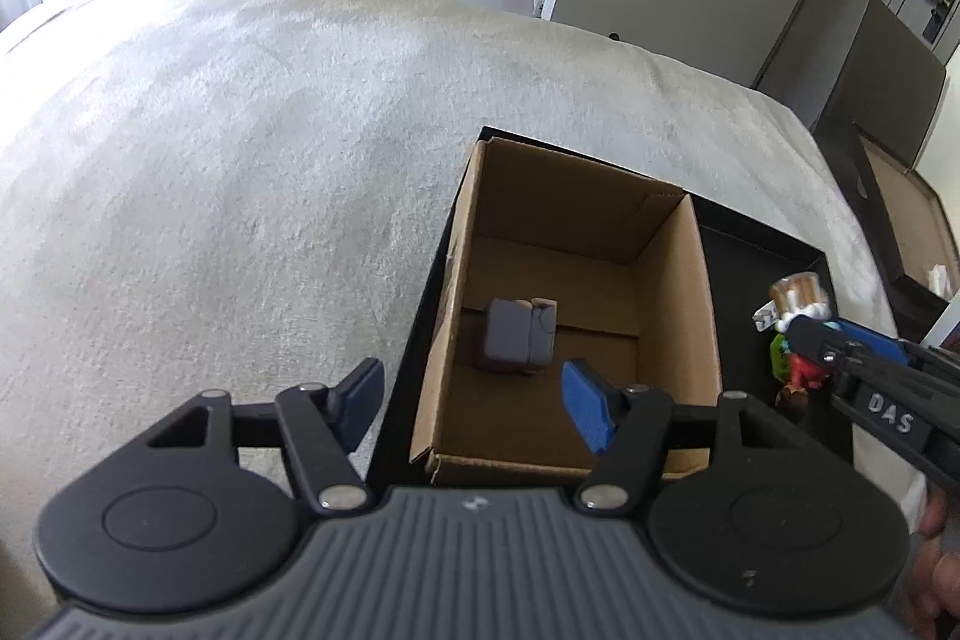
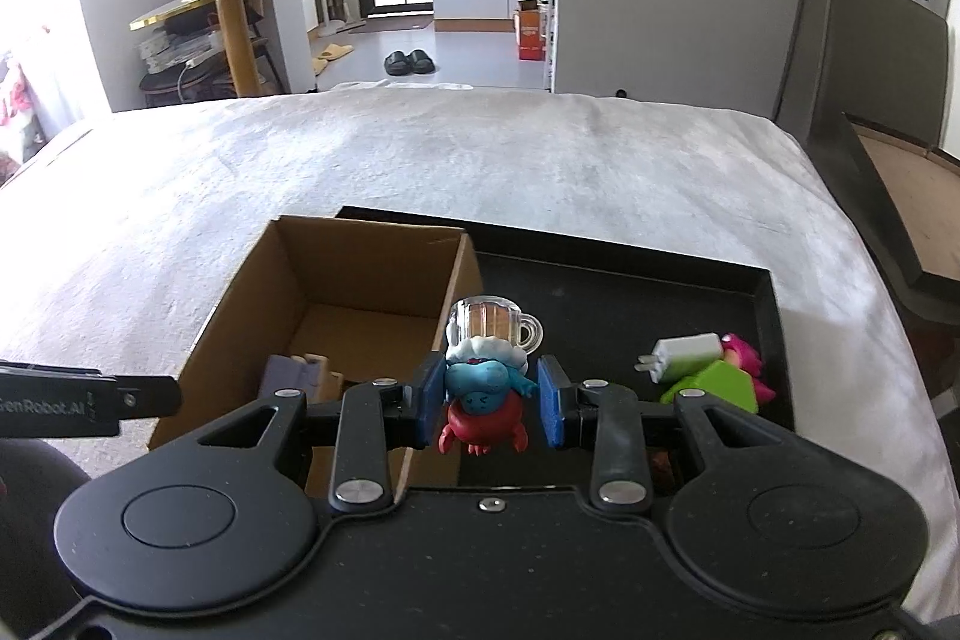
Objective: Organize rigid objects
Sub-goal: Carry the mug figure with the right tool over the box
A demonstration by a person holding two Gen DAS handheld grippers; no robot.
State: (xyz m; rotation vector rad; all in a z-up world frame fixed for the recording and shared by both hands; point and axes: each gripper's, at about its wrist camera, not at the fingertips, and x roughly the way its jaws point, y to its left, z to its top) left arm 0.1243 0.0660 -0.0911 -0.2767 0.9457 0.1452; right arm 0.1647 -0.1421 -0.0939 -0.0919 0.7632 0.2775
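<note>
Where the right wrist view looks along its fingers, right gripper (image 2: pixel 491 403) with jaws drawn in on either side of a small figurine (image 2: pixel 483 394): blue body, red crab-like base, white cap, clear beer mug on top; left pad touching, right pad just beside, a true pinch not certain. Figurine upright over the black tray (image 2: pixel 630 280), just right of the cardboard box (image 2: pixel 288 268). Farther right on the tray, a white plug-shaped piece (image 2: pixel 684 355) lying on a green block (image 2: pixel 717 391), a pink toy (image 2: pixel 744 358) behind them, all touching. In the left wrist view, left gripper (image 1: pixel 474 400) with jaws spread wide, holding nothing, hovering above the near edge of the box (image 1: pixel 462 232). Inside on the box floor, a grey block (image 1: pixel 510 337) pressed against a tan piece (image 1: pixel 543 307). Box seated in the left part of the tray (image 1: pixel 756 244), tray resting on a pale fleecy bed cover (image 1: pixel 240 148). At the right edge of the same view, the other gripper (image 1: pixel 810 340) with the figurine (image 1: pixel 795 298) at its tip. Beyond the bed, black slippers (image 2: pixel 409 62) on the floor.
</note>
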